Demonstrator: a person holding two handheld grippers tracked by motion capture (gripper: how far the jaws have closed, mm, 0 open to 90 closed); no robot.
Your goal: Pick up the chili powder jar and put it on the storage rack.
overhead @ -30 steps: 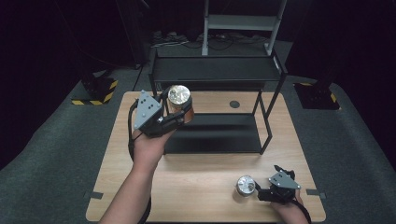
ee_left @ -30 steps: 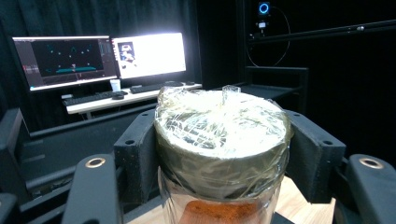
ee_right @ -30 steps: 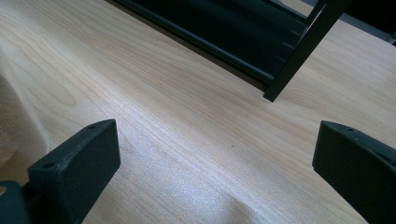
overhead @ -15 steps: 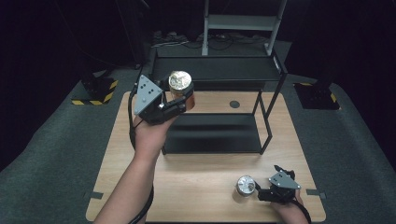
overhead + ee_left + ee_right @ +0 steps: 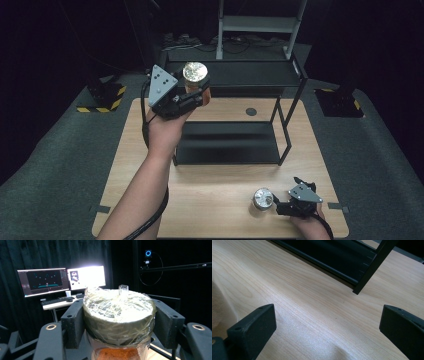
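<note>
High view: left gripper [image 5: 192,95] has risen, jar [image 5: 195,75] clamped, now level with the shelf [image 5: 250,75] top.
Meaning: placement there looks next.
Right gripper [image 5: 280,205]: jaws wide, beside second jar [image 5: 262,198] on table [image 5: 210,200].

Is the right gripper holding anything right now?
No, the right gripper has its jaws wide apart over bare table.

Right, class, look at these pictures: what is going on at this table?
A person works at a wooden table with a gripper in each hand. The left gripper is shut on a jar with a plastic-wrapped lid, held up near the top shelf of a black rack. The right gripper rests low on the table with its jaws apart, just beside a second jar standing near the front edge.
</note>
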